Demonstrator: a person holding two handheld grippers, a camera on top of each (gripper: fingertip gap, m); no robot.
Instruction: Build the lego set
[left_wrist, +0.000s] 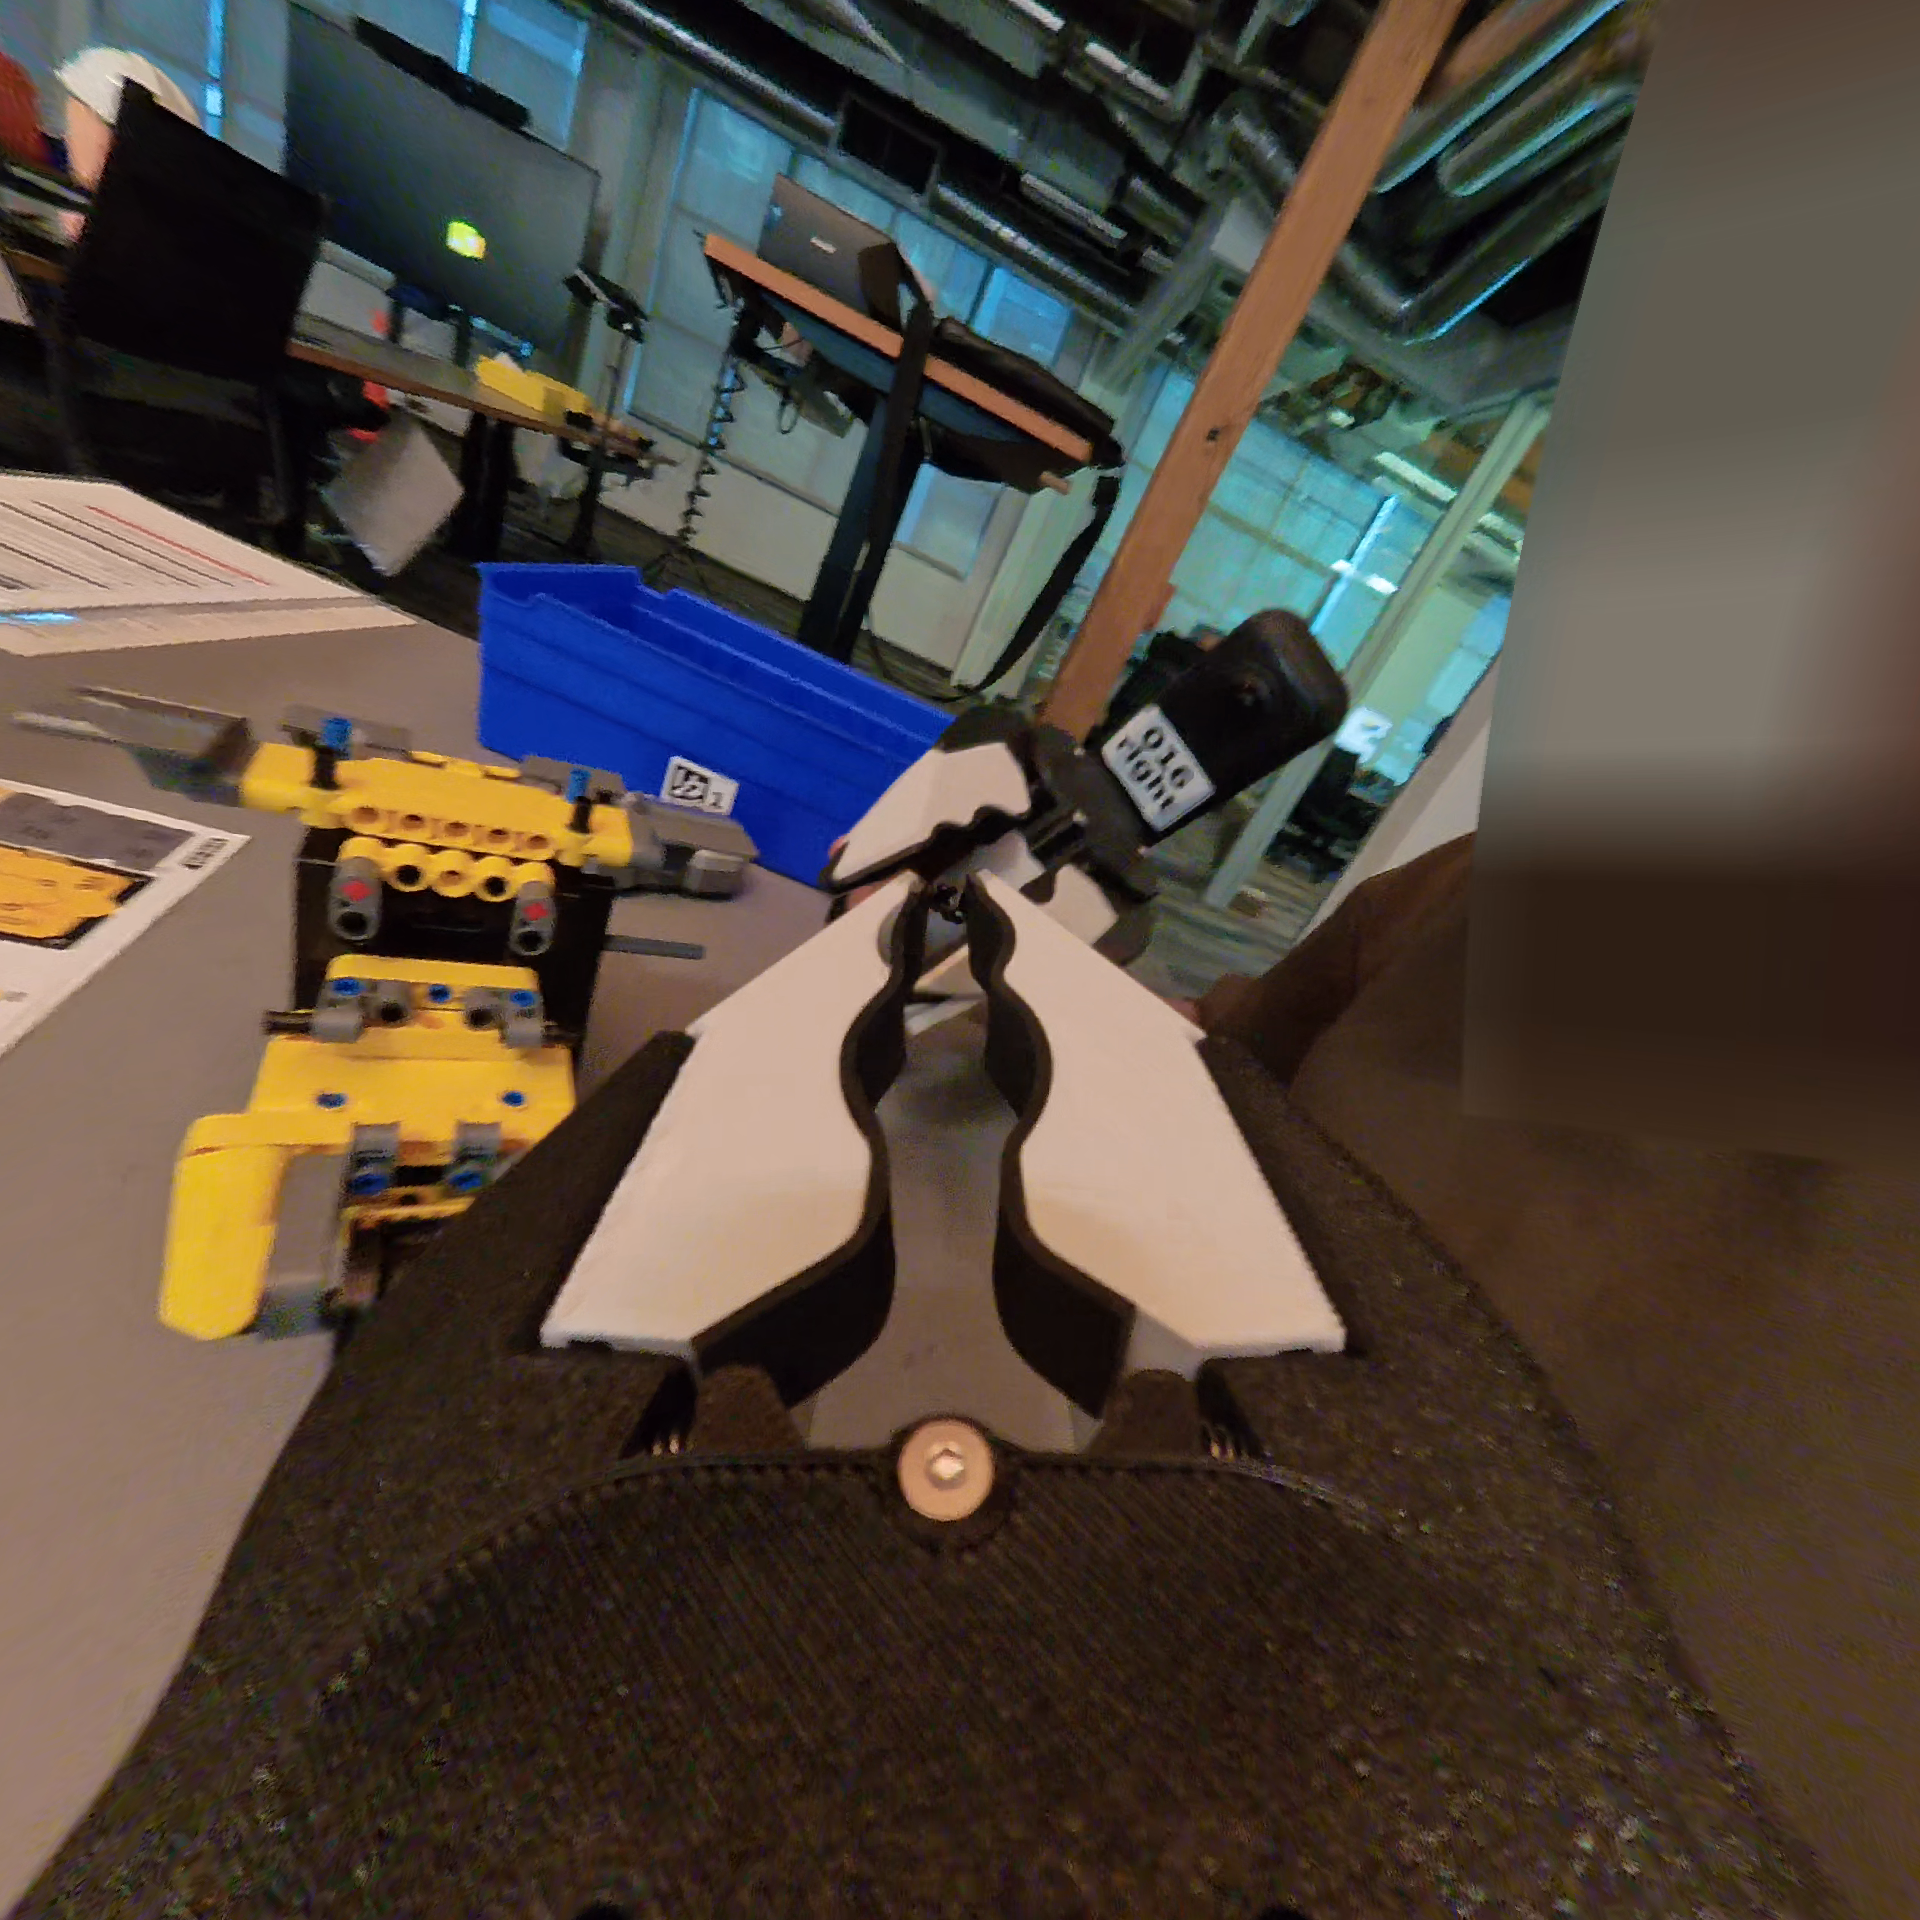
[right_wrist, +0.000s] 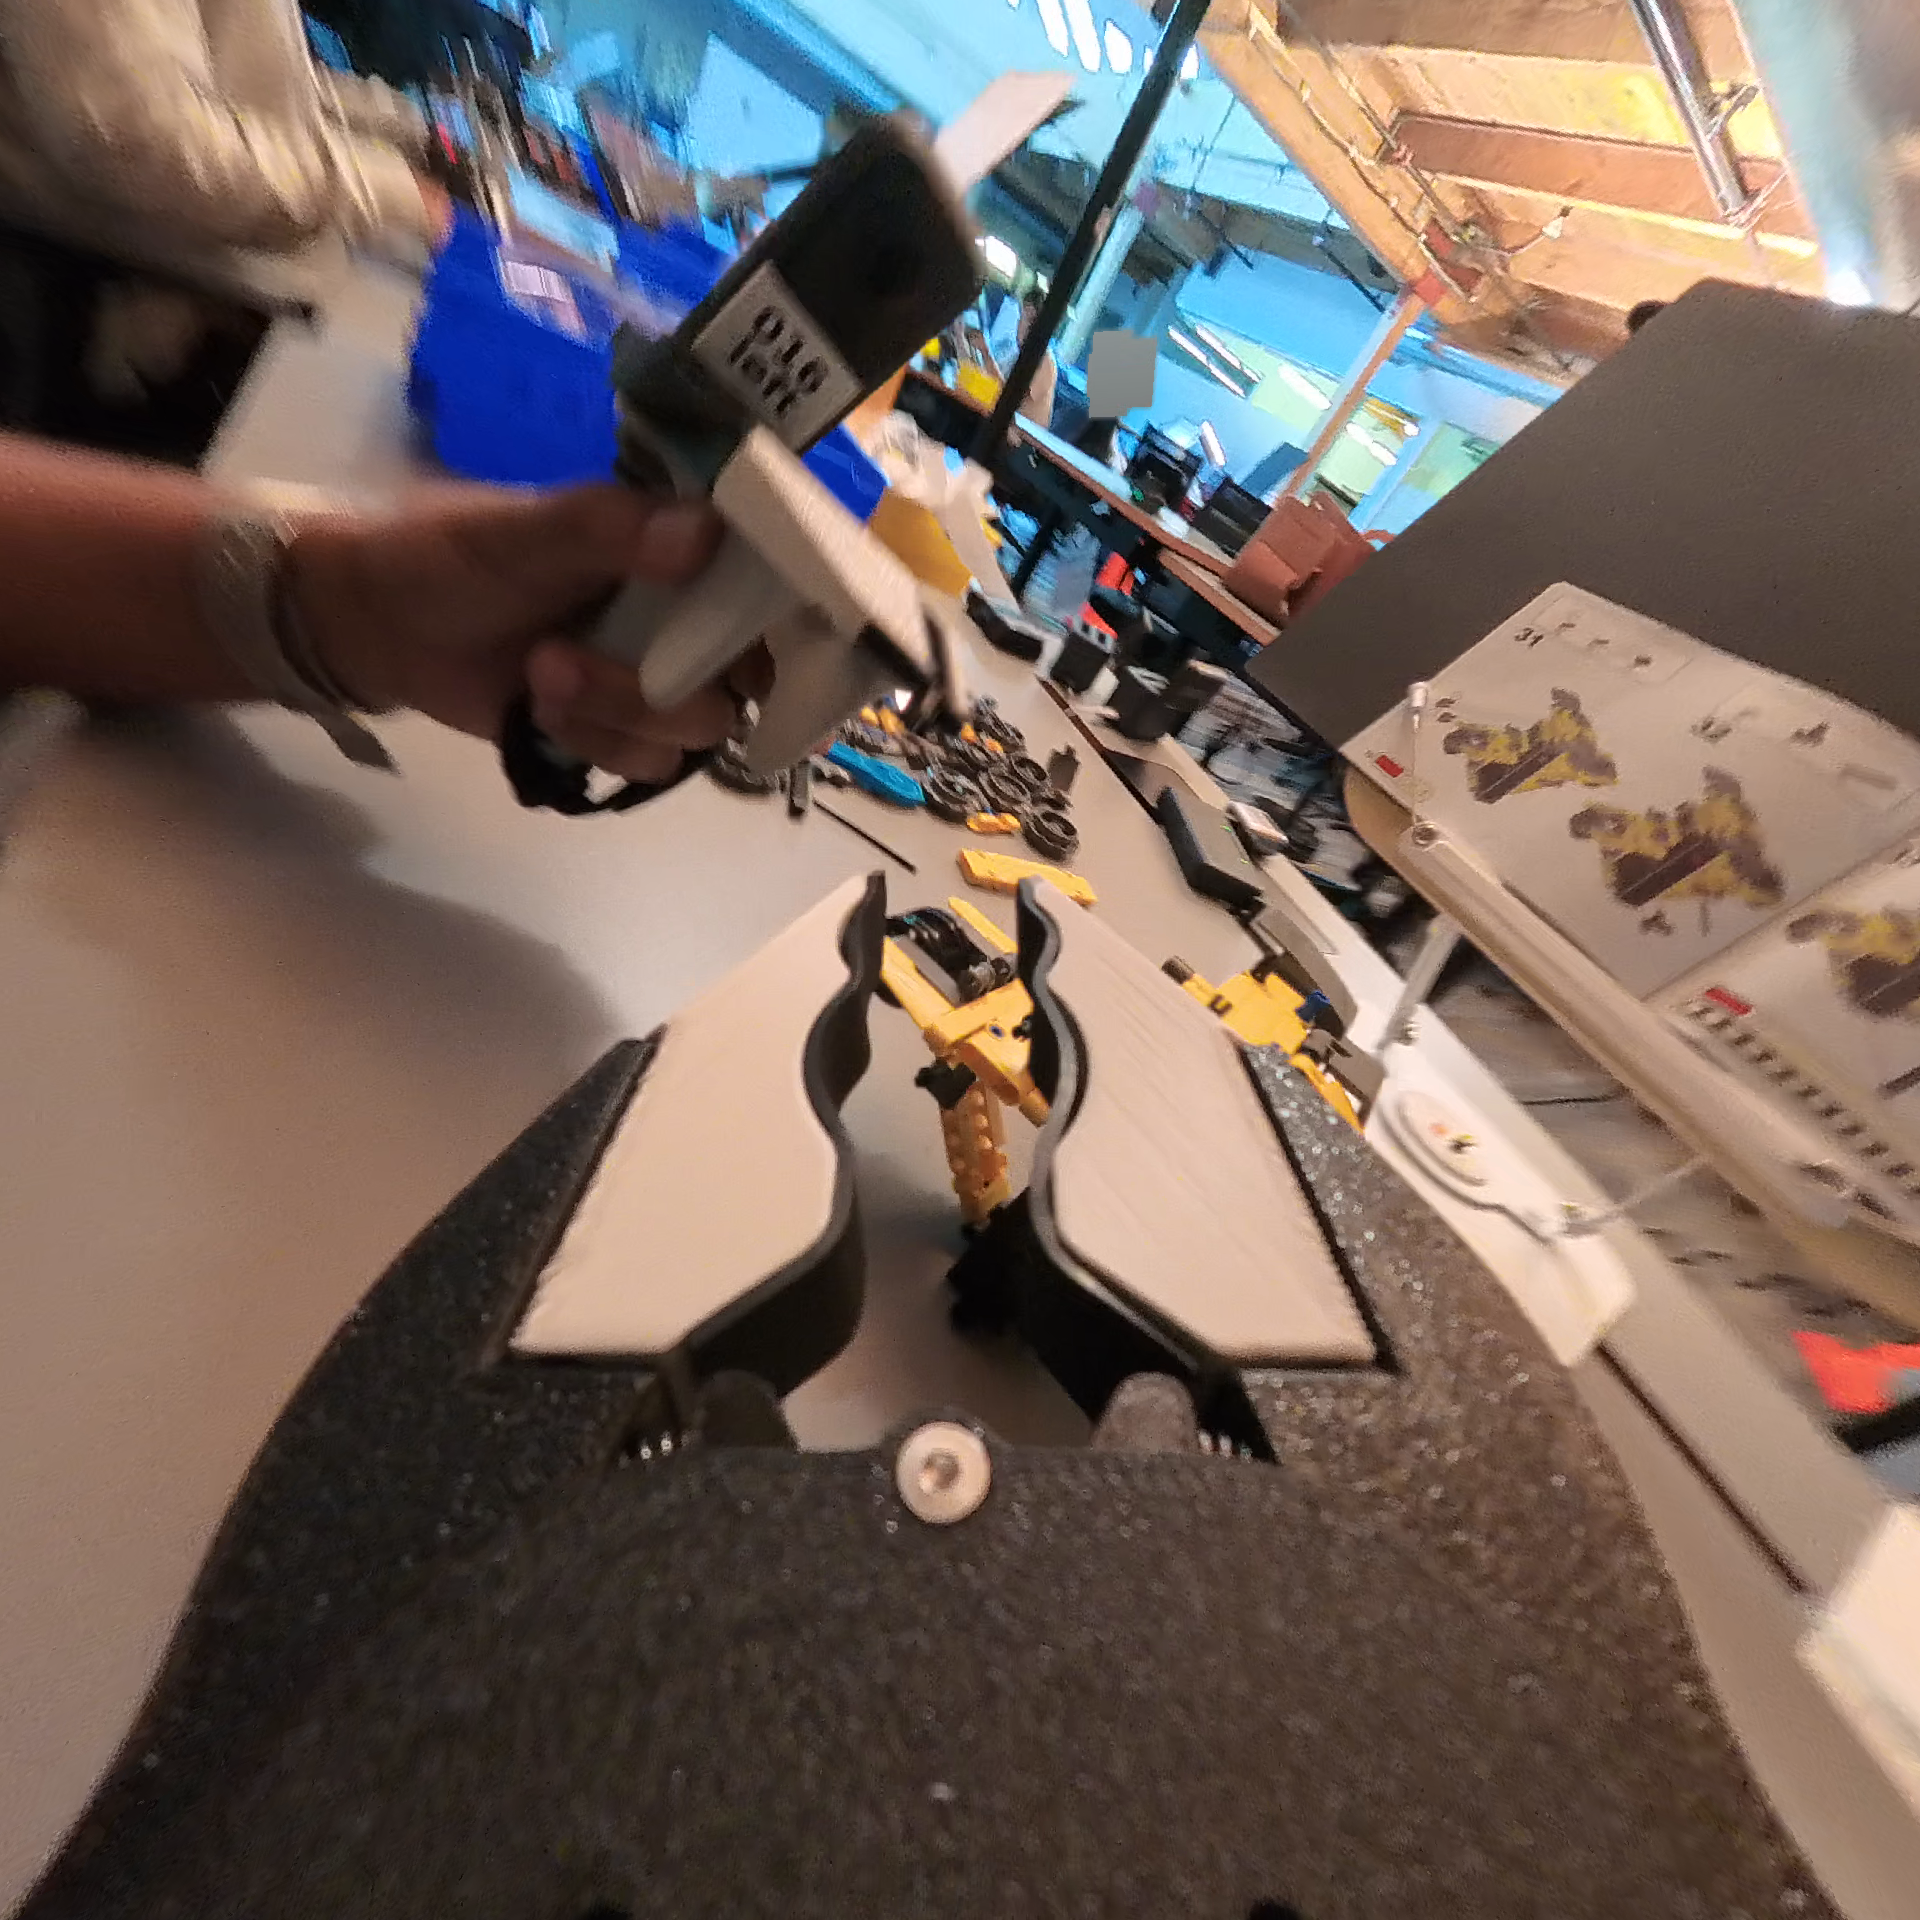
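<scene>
In the left wrist view my left gripper (left_wrist: 945, 894) hangs low over the grey table (left_wrist: 125, 1455). Its jaws stand a narrow gap apart with nothing between them. A yellow, black and grey brick-built model (left_wrist: 416, 935) stands just to its left. My right gripper (left_wrist: 914, 821) shows right beyond the tips. In the right wrist view my right gripper (right_wrist: 951, 894) is open. A small yellow and black brick assembly (right_wrist: 971, 1049) lies between its fingers, close to the right one and apart from the left one. A hand (right_wrist: 468, 613) holds the left gripper (right_wrist: 821, 582) at upper left.
A blue bin (left_wrist: 675, 686) stands behind the model. Printed sheets (left_wrist: 83, 883) lie at the left. Loose black rings (right_wrist: 997, 779), blue pieces (right_wrist: 883, 774) and yellow plates (right_wrist: 1023, 873) lie ahead of the right gripper. An instruction booklet (right_wrist: 1662, 790) on a stand and another yellow build (right_wrist: 1268, 1008) are at the right. Only a small space, under 4 cm, lies between the two pairs of fingers.
</scene>
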